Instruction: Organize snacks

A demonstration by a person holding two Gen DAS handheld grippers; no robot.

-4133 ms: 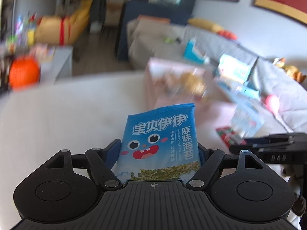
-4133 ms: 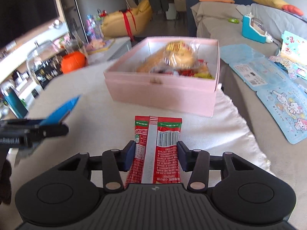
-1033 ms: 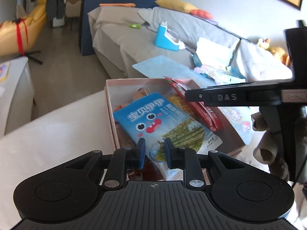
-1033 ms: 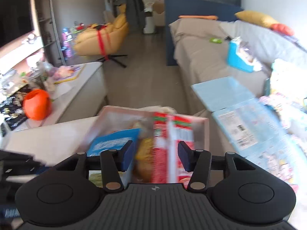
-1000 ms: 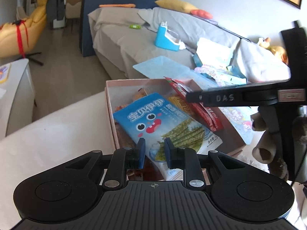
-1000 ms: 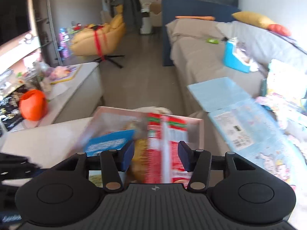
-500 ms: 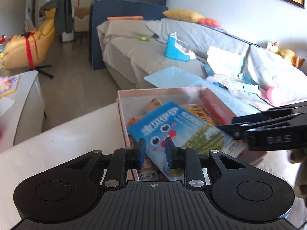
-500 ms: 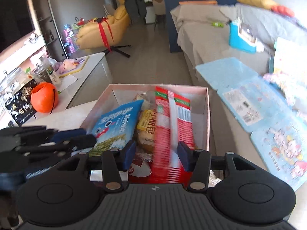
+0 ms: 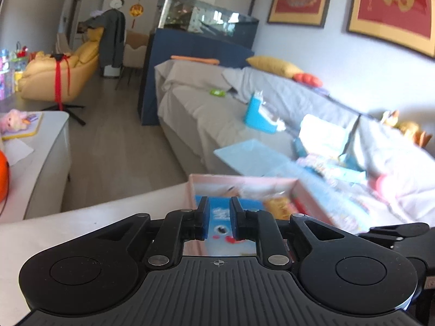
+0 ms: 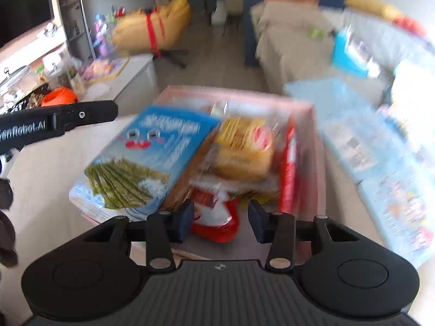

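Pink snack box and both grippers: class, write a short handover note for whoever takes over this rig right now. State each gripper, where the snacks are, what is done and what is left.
Left gripper: open a small way, holding nothing, above the box's near edge.
Right gripper: open, empty, over the box's near end.
Snacks: the blue seaweed packet lies on the left side of the pink box, its lower end overhanging the rim. The long red packet lies along the right wall, with a yellow bread pack between them.
Done: both packets are in the box.
Left: probably seat the seaweed packet fully. The frames are blurred, so check for other loose snacks.
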